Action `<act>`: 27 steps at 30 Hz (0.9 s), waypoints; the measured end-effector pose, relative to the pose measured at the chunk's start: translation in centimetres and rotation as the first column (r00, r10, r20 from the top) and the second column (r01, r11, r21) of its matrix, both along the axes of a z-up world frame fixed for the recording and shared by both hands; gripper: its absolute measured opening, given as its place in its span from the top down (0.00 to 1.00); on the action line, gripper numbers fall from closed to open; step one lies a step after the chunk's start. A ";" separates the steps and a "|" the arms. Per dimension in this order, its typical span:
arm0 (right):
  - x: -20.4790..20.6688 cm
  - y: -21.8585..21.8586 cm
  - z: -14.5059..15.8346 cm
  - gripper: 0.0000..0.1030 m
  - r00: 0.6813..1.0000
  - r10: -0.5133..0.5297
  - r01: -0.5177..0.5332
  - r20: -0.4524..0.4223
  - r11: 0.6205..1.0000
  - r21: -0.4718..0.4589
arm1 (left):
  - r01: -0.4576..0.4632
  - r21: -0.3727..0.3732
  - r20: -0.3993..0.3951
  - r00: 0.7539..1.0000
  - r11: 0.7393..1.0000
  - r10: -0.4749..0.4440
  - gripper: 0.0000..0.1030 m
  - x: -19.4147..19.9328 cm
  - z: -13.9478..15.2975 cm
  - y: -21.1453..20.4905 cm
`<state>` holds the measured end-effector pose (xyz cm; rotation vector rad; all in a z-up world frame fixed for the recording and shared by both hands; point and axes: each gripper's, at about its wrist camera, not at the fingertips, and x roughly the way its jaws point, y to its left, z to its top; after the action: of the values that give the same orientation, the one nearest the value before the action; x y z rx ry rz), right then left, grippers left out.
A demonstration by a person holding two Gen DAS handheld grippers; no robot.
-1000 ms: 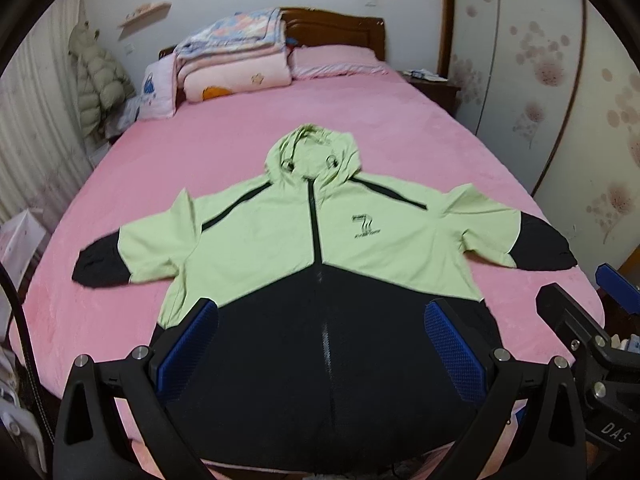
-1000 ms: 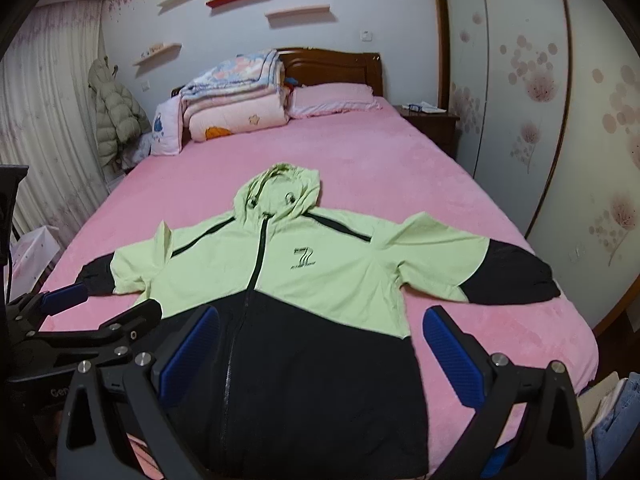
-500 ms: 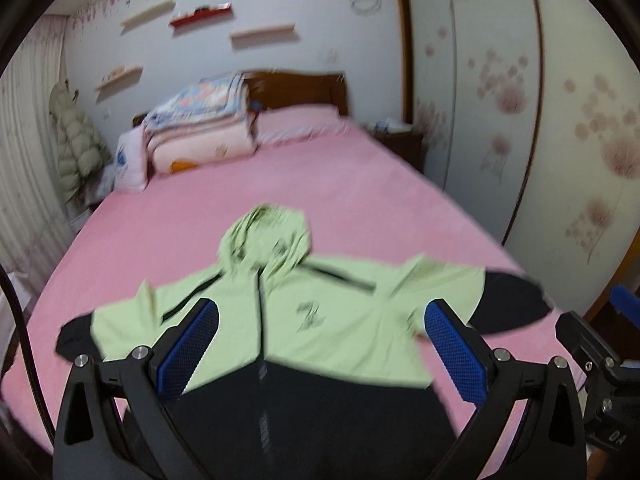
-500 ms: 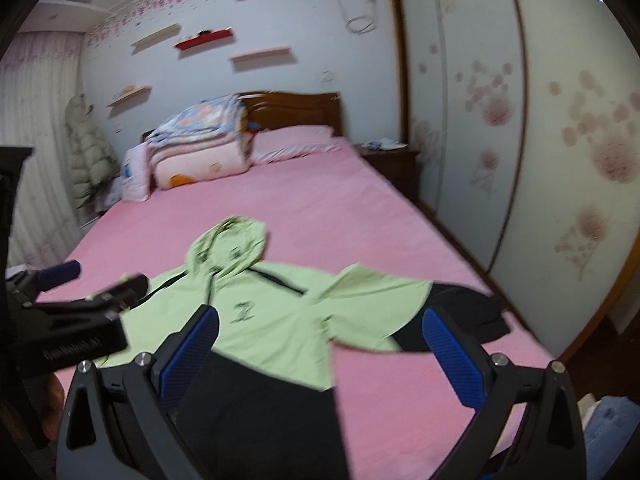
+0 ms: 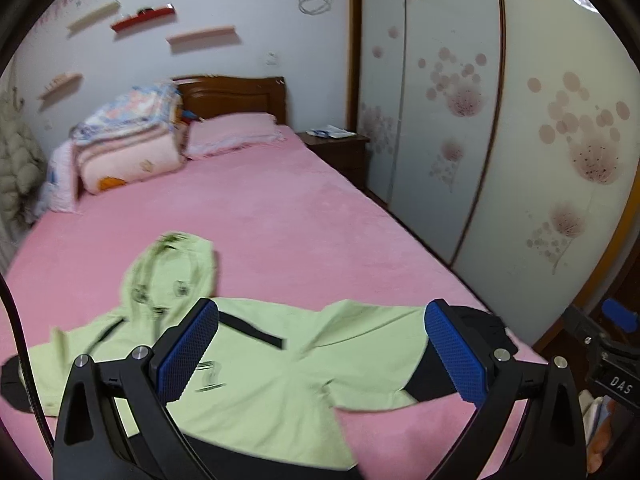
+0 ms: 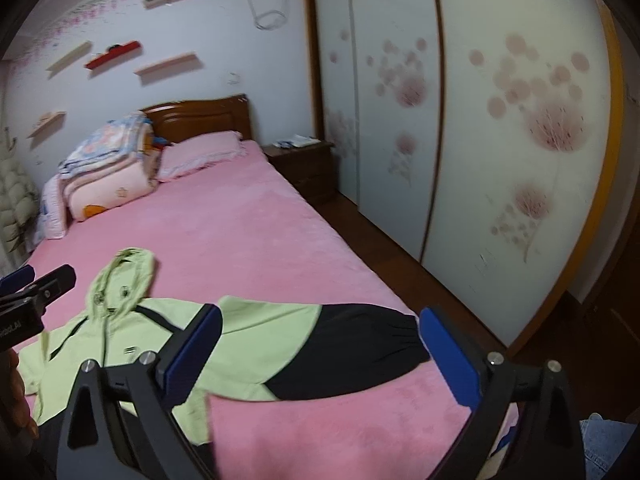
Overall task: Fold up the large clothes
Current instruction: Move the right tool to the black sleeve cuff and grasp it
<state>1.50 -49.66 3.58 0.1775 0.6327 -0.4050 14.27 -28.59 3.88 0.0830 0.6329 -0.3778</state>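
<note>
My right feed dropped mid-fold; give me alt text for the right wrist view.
The open right gripper hovers over the hooded jacket's black-cuffed sleeve, spread flat on the pink bed. The left gripper shows at the left edge; a floral wardrobe stands right.

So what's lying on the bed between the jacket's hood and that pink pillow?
Nothing: in both wrist views only bare pink bedspread stretches between the hood and the pillow.

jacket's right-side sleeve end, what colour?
Black cuff section on a light green jacket; clearest in the right wrist view.
</note>
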 end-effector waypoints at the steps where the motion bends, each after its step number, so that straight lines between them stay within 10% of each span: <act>1: 0.6 -0.8 -0.8 0.04 1.000 -0.008 0.008 -0.016 1.000 0.007 | 0.006 -0.002 -0.018 1.000 1.000 -0.006 0.01 0.7 -0.9 -0.6; 12: 3.0 -4.3 -7.6 0.09 0.986 -0.078 0.084 -0.146 0.996 0.033 | 0.020 0.081 -0.140 0.990 0.997 -0.009 0.01 5.0 -11.7 -7.4; 27: 4.2 -11.3 -18.1 0.10 0.922 -0.177 0.248 -0.345 0.953 0.173 | -0.001 0.226 -0.200 0.979 0.974 0.047 0.01 5.3 -19.4 -9.2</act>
<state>5.68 -60.98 -14.53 0.3934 0.9899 -0.5848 19.61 -37.81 -15.57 0.2557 0.8787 -0.2915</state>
